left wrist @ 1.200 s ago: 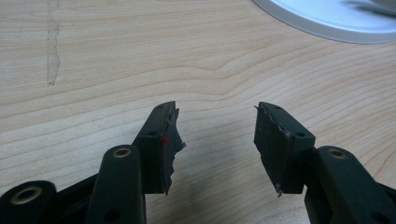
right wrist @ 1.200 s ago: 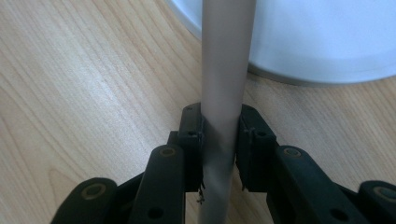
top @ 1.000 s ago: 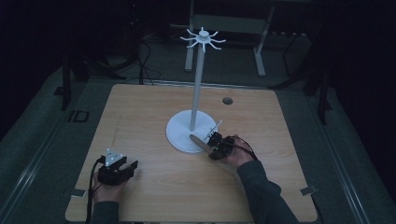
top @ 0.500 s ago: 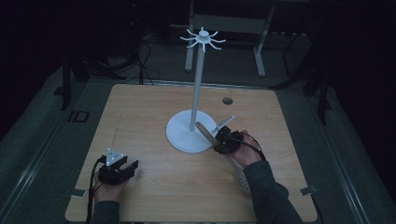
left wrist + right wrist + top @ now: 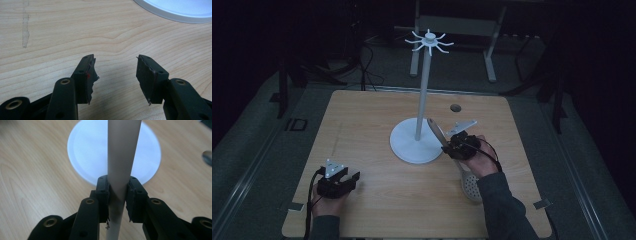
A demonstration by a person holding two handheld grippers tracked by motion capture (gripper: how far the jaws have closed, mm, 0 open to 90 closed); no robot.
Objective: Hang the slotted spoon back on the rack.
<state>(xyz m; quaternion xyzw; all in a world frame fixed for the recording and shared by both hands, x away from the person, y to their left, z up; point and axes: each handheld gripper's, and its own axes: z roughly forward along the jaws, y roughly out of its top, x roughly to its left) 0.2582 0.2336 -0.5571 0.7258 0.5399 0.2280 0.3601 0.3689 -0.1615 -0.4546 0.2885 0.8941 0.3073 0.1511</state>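
High view: nearest, left of the stand's base (image 5: 414,145), the left gripper (image 5: 343,181) rests on the bench (image 5: 362,120), jaws spread with nothing between them. Right of the base, the right gripper (image 5: 447,146) pinches the handle of a skimmer (image 5: 470,185); the perforated head lies on the bench by the sleeve (image 5: 502,210), and the handle tip rises toward the pole (image 5: 423,95). Behind the base, a small hole (image 5: 455,107) marks the bench. Beyond it the floor carries cables (image 5: 367,60) and a metal frame (image 5: 452,30).
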